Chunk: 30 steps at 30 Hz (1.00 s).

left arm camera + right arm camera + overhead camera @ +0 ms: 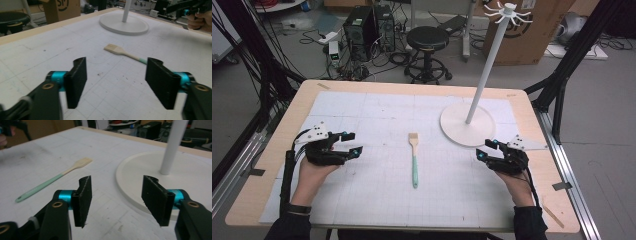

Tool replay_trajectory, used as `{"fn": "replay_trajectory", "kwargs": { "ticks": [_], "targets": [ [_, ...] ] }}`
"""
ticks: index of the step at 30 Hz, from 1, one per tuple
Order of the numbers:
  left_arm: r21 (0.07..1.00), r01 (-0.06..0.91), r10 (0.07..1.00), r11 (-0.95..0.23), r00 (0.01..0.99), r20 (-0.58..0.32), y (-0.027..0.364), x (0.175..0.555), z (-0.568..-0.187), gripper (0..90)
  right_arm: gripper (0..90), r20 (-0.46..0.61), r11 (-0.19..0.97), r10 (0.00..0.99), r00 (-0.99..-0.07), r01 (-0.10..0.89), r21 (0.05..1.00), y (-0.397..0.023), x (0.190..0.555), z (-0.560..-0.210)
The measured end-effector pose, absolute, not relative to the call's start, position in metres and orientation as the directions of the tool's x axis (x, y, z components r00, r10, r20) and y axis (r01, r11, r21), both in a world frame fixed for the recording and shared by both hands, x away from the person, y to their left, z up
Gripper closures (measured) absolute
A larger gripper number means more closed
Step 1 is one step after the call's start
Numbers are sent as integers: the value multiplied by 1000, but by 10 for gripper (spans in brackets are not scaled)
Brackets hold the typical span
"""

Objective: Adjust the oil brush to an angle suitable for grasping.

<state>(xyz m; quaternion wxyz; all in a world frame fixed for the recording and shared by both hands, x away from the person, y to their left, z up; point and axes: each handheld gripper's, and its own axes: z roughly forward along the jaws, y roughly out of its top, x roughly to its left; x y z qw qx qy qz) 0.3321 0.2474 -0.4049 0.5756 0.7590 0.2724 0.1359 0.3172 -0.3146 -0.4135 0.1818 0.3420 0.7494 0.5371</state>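
A small spatula (414,156) with a pale wooden head and a mint-green handle lies on the white grid mat at the table's middle, head pointing away from me. It also lies ahead of the left gripper (116,83), as the spatula (123,52), and to the left of the right gripper (116,200), as the spatula (53,179). My left gripper (351,143) hovers at the mat's left side, open, nothing between its jaws. My right gripper (487,149) sits at the right, by the stand's base, open and empty.
A white hanger stand (484,75) rises from a round base (453,122) at the mat's back right, close to the right gripper. Behind the table are a black stool (427,39), computer cases and a cardboard box (532,30).
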Motion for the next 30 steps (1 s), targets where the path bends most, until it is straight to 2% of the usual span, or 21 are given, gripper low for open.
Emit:
{"fn": "replay_trajectory", "kwargs": {
  "ticks": [1, 2, 5, 9, 16, 30],
  "targets": [
    [948, 258, 574, -185, 811, -109, 249, 332, -404, 272, 493, 84, 213, 688, -721, 312, 926, -308, 319, -415],
    [949, 255, 579, -187, 809, -103, 251, 331, -404, 272, 493, 84, 213, 688, -721, 312, 926, -308, 319, -415],
    [967, 218, 605, -133, 791, -95, 261, 323, -408, 252, 605, 73, 254, 647, -759, 305, 918, -299, 324, -418],
    [963, 229, 619, -140, 780, -95, 268, 320, -410, 241, 741, 38, 318, 606, -795, 285, 904, -288, 325, -421],
    [971, 211, 637, -114, 765, -92, 280, 316, -411, 239, 885, 20, 389, 524, -851, 260, 884, -263, 328, -429],
    [978, 195, 641, -75, 760, -103, 285, 315, -409, 234, 898, 35, 479, 384, -923, 231, 847, -204, 334, -438]
  ]
}}
